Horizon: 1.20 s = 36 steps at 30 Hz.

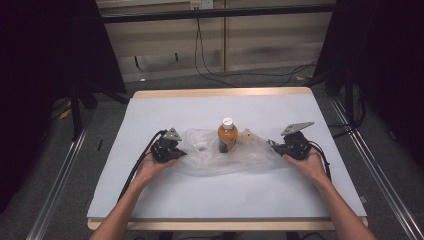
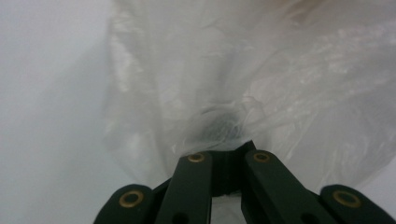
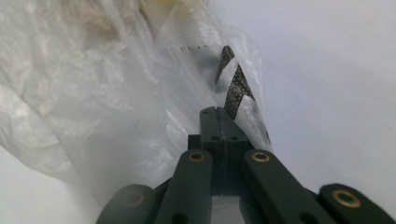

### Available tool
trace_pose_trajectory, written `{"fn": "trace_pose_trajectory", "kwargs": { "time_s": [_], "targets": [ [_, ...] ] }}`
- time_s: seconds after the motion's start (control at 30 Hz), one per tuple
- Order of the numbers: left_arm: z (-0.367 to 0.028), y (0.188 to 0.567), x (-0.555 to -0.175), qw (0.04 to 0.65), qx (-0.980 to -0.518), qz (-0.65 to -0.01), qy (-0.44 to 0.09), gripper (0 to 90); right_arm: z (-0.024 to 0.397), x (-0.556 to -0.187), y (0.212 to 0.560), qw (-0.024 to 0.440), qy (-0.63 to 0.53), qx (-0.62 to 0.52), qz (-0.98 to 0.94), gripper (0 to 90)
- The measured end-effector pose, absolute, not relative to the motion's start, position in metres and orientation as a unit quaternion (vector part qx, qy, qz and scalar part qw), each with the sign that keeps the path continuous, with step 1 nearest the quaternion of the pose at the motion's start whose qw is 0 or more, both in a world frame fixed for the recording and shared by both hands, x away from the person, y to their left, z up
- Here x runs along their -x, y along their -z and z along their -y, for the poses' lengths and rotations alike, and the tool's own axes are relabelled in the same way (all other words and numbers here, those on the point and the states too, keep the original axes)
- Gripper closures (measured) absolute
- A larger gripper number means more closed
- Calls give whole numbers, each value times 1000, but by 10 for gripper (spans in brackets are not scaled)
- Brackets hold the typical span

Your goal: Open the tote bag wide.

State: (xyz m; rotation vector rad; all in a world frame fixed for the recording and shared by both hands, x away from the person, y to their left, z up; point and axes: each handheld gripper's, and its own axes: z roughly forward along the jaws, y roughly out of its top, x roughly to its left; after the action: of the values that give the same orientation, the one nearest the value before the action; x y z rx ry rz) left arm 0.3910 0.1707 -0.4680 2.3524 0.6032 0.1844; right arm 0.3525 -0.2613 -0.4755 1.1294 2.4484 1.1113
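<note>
- High view: a clear plastic bag (image 1: 220, 157) lies crumpled across the middle of the pale table (image 1: 150, 200), and an orange bottle with a white cap (image 1: 227, 136) stands upright at its centre; whether the bottle sits inside the bag or just behind its film cannot be told. A small pale item (image 1: 246, 135) sits just at the bottle's 3 o'clock. The left gripper (image 1: 176, 154) meets the bag's edge at the bottle's 9 o'clock, and the right gripper (image 1: 276, 146) meets the opposite edge at 3 o'clock. The step in hand looks like holding the bag by both ends, to spread or lift it around the bottle.
- Left gripper view: the left gripper (image 2: 229, 148) has its jaws drawn together with a bunched fold of the bag (image 2: 280, 84) pinched at their tips; the film fans out toward 12 o'clock.
- Right gripper view: the right gripper (image 3: 215, 112) also has its jaws pressed together, clamping the bag (image 3: 70, 93) near a black-and-white striped strip (image 3: 236, 88) that runs toward 12 o'clock, seemingly part of the bag.
- The next move likely calls for both grips staying firm and moving evenly, so the thin film neither slips nor tips the bottle.
</note>
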Motion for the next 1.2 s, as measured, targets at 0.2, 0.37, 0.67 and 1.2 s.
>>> {"fn": "trace_pose_trajectory", "kwargs": {
  "time_s": [0.2,0.37,0.67,1.2],
  "targets": [
    [-172,452,-378,373,-897,-224,-77,900,264,-348,456,115,-425,-380,-813,900],
    [-176,433,-364,401,-888,-211,-77,900,264,-347,440,111,-456,-374,-800,900],
    [-158,395,-336,432,-886,-155,-65,900,246,-363,410,109,-471,-352,-802,900],
    [-66,417,-392,307,-936,-169,-39,900,183,-414,420,11,-380,-299,-875,900]
  ]
}}
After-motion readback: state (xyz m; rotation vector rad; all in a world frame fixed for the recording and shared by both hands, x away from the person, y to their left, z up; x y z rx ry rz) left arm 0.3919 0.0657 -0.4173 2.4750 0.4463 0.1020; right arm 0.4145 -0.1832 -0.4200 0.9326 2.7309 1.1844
